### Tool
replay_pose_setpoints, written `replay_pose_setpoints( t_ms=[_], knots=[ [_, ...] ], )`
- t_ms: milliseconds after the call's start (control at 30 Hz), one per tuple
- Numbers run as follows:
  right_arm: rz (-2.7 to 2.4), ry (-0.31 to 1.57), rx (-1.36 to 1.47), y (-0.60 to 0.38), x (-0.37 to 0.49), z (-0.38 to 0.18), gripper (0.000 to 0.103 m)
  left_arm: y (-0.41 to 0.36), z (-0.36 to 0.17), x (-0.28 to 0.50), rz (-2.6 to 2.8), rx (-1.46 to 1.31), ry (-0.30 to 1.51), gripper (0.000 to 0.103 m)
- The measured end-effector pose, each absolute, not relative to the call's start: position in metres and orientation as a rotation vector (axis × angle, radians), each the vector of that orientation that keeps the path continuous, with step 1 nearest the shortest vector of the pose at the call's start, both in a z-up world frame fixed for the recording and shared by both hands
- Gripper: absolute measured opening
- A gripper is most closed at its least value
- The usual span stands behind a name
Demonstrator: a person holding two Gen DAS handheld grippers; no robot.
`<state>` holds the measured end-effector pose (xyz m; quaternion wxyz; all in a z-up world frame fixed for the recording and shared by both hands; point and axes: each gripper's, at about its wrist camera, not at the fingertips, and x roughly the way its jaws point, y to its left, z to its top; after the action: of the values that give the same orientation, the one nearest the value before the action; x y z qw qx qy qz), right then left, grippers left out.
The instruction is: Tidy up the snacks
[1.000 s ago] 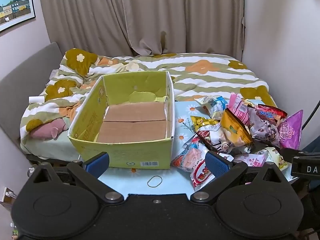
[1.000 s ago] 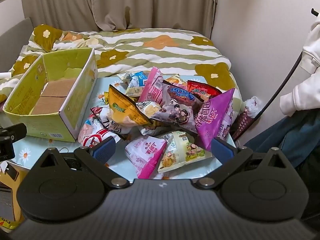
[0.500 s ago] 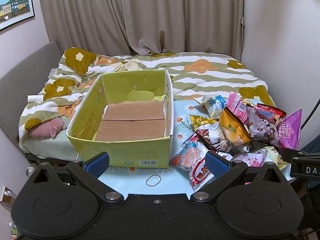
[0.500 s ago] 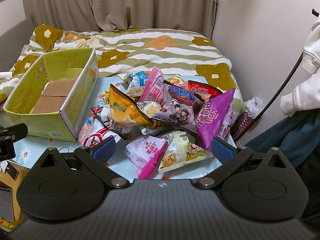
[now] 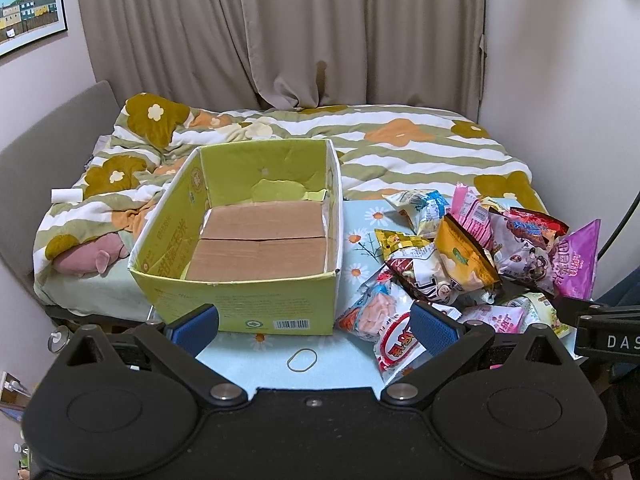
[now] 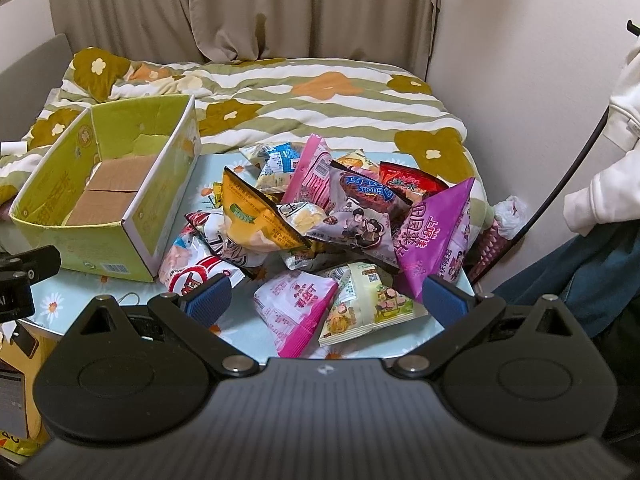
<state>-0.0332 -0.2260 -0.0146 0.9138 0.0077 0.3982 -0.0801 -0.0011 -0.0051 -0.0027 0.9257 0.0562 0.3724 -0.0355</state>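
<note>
The heap of crinkly foil and plastic snack bags [image 6: 320, 224] lies on the right half of the pale blue daisy-print desk [image 6: 248, 332], every packet outside the open yellow-green cardboard box [image 5: 256, 240] that stands just left of it, so by my reading the sorting has not begun: the box holds nothing but its bare brown bottom flaps, and the whole pile is left to move. Nearest the right gripper [image 6: 326, 300] lie a flat pink-and-white pouch [image 6: 298, 308] and a pale green-and-white pouch printed with small figures [image 6: 368, 304], side by side and overlapping; behind them a puffed, glossy purple triangular bag [image 6: 434, 236] stands on edge, with a stiff orange-yellow pillow bag [image 6: 256, 220] tilted to its left and a red-and-white round-logo packet [image 6: 196, 280] touching the box's near right corner. The bags look light, slippery and air-filled, likely to slide over one another when one is pulled. The box has thin, slightly dented walls, a torn far inner flap and a barcode on its near face. A thin rubber band [image 5: 302, 360] lies on the desk in front of it. The left gripper [image 5: 314, 324] hovers before the box with its blue-padded jaws spread wide and holding nothing; the right gripper's jaws are likewise wide apart and empty above the near pouches. Beyond the desk, a bed with a soft striped, flower-patterned quilt [image 5: 400, 148] runs to beige curtains [image 5: 280, 32].
</note>
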Motion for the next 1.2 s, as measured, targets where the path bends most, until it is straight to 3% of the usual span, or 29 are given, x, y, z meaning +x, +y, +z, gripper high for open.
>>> replay_pose_setpoints(
  t_ms=[1200],
  knots=[
    [-0.164,0.816,0.009,-0.2242,-0.0338,-0.0128,0.103,-0.0080,-0.0027,-0.0025,-0.076,0.129,0.767,0.103]
  ],
)
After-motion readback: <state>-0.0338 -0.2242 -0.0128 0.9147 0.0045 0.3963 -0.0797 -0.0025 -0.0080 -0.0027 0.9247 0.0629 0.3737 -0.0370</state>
